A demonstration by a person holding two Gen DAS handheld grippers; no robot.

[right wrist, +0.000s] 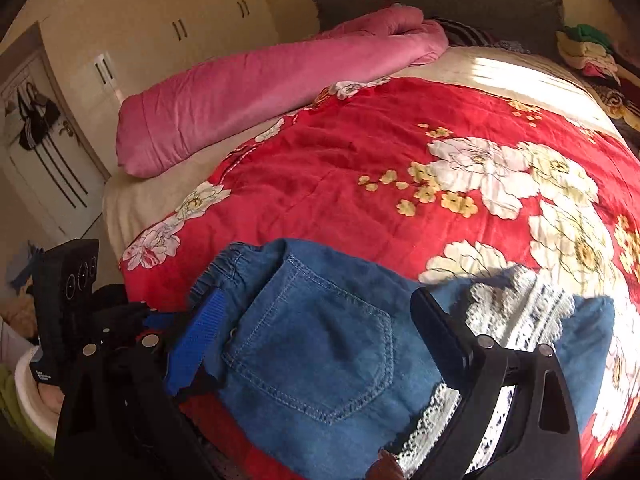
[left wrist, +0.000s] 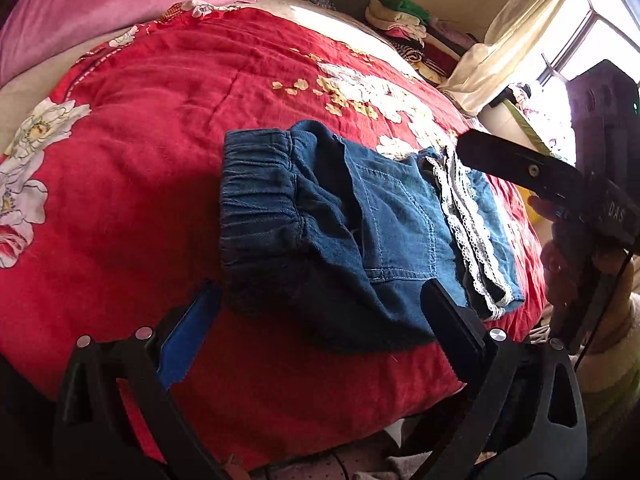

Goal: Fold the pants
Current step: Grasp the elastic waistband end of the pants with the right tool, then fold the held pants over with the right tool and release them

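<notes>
1. Red flowered quilt (left wrist: 168, 128) covers the bed, with a pink pillow (right wrist: 256, 88) at its far side and a cupboard (right wrist: 160, 12) behind.
2. Denim pants (left wrist: 340, 232) lie folded on the quilt near the bed's front edge, long axis across: elastic waistband (left wrist: 260, 188) left, lace hems (left wrist: 468, 232) right.
3. Left tool (left wrist: 316, 336) is open and empty, low, just before the near edge of the pants.
4. Right tool (right wrist: 316, 332) is open over the back pocket (right wrist: 320, 344), gripping nothing.
5. Both are close; I judge the right tool is nearer to the hem end.
</notes>
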